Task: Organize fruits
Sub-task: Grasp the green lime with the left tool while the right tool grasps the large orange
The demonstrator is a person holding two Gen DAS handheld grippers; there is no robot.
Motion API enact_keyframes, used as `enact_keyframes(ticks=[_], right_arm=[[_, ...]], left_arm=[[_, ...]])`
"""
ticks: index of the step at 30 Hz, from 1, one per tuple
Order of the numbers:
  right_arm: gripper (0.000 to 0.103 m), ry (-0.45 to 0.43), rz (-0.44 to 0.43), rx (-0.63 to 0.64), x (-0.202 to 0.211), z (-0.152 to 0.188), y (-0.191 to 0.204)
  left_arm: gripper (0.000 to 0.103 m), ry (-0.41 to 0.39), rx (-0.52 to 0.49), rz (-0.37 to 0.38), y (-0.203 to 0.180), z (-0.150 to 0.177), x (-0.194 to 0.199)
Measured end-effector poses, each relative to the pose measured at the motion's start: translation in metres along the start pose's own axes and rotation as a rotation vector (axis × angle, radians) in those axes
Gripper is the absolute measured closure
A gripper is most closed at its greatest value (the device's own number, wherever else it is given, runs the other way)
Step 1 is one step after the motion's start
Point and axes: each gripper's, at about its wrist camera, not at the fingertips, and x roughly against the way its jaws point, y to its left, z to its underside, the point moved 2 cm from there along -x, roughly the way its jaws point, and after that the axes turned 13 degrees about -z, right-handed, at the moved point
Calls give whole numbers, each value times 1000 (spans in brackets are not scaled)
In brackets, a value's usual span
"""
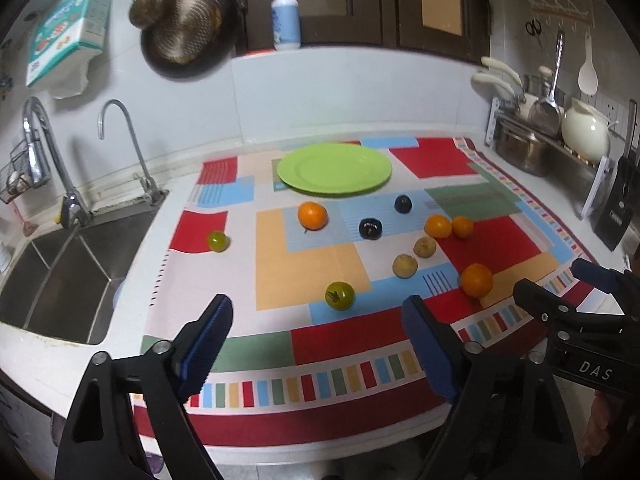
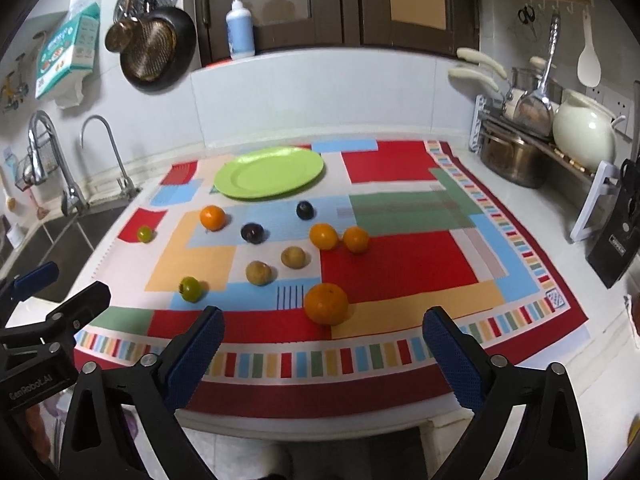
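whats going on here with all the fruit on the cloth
A person holds a gripper in each hand over a kitchen counter. The left gripper and right gripper both have open, empty jaws. The oranges, green and dark fruits lie scattered on the patterned cloth; the green plate holds nothing yet.

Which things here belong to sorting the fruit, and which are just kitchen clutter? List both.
For the job:
- four oranges, e.g.
- two dark plums, e.g.
- two green fruits, e.g.
- two tan fruits, e.g.
- green plate, nothing on it
- left gripper and right gripper, both open and holding nothing

Just lying about:
- soap bottle
- hanging pan
- steel pot
- cream jug
- sink
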Motion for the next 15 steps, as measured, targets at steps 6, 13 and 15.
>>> enact_keyframes(ticks=[6, 13, 15], right_arm=[[11, 53, 0, -26, -26, 2, -7], [20, 119, -4, -68, -56, 4, -15], [22, 136, -6, -78, -64, 4, -17]], left_arm=[[29, 50, -37, 41, -9, -1, -29], [39, 118, -70, 76, -17, 0, -64], [42, 134, -74, 86, -19, 1, -73]])
